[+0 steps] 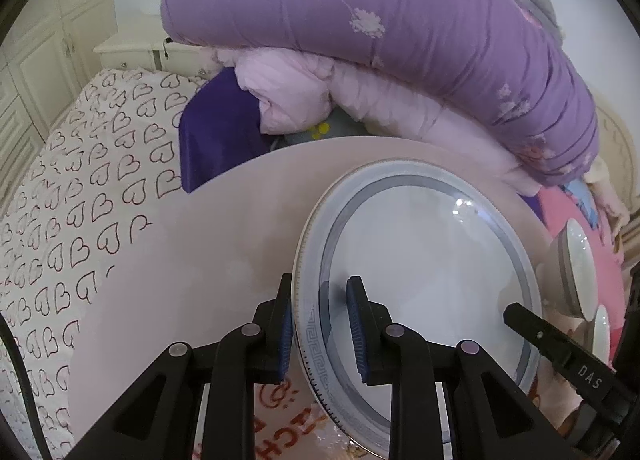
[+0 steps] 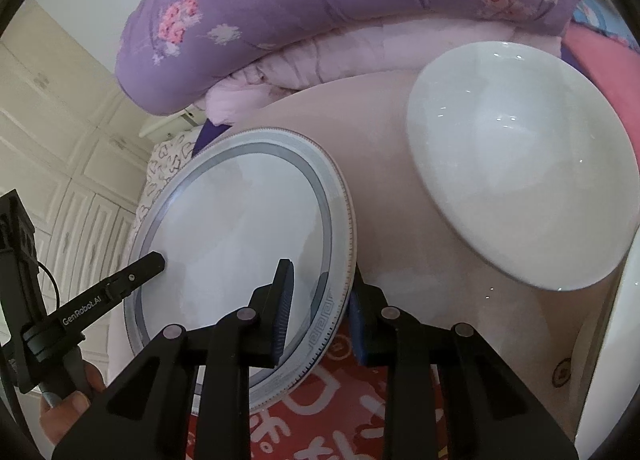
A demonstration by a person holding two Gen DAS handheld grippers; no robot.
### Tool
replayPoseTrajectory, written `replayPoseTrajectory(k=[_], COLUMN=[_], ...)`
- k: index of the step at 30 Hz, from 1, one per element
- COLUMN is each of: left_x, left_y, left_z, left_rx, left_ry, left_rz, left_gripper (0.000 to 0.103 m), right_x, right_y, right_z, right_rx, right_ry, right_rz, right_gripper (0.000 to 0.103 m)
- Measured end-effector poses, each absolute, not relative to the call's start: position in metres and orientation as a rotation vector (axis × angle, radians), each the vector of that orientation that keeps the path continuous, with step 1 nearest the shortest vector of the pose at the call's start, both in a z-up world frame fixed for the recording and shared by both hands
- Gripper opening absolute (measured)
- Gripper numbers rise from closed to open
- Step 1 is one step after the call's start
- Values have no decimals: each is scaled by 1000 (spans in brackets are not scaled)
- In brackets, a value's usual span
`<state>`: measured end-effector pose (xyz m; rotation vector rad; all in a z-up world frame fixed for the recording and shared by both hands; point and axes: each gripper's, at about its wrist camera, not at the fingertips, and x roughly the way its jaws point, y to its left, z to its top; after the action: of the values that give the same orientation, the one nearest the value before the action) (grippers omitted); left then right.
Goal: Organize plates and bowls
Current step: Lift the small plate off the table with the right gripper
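Left wrist: plate (image 1: 432, 260) white, grey-blue ring (key-pattern rim), w/ both claws clamped.

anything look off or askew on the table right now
Nothing is broken or spilled. The odd part: the blue-rimmed plate is tilted, its near edge lifted off the round table and overhanging it, pinched at opposite rim sides by the left gripper and right gripper. The white bowl sits upright beside it.
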<state>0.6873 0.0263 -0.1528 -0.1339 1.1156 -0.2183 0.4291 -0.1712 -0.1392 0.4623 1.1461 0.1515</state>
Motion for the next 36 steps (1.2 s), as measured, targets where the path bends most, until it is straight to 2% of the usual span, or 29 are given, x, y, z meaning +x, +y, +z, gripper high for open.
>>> replayPoseTrajectory(k=[11, 21, 28, 36], left_x=[659, 672, 663, 631], left_y=[45, 50, 53, 65], left_z=[-139, -148, -147, -121], left_rx=[-144, -150, -154, -153], left_ry=[1106, 1139, 1116, 1063], left_rz=[-204, -202, -175, -159], left_gripper=[21, 22, 21, 21], right_x=[420, 429, 423, 408], right_y=[-159, -158, -152, -139], right_z=[-134, -145, -143, -125], right_rx=[455, 484, 423, 392], right_ry=[1154, 1162, 1156, 1128], right_rz=[187, 173, 187, 237], right_gripper=[25, 28, 23, 23])
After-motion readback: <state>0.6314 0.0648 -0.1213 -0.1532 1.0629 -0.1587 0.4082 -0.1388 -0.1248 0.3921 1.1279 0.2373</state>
